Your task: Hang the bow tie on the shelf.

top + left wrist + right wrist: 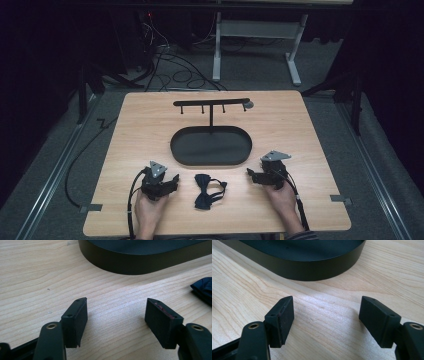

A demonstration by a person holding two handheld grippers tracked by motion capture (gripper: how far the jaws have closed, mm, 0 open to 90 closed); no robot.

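A dark bow tie (206, 191) lies flat on the wooden table (150, 125), near the front edge, between the two hands. Its edge peeks in at the right of the left gripper view as dark cloth (203, 288). Behind it stands a black oval tray (211, 145) with a T-shaped hook rack (211, 104) rising from its far side. My left gripper (172, 181) rests on the table left of the tie, open and empty (116, 318). To the tie's right my right gripper (252, 175) is open too, nothing between its pads (325, 320).
The tray's black wall (130, 263) is close ahead of both grippers, seen also as a dark rim (307, 267). Cables (100, 145) trail off the table's left side. A white desk frame (255, 45) stands on the floor beyond the table.
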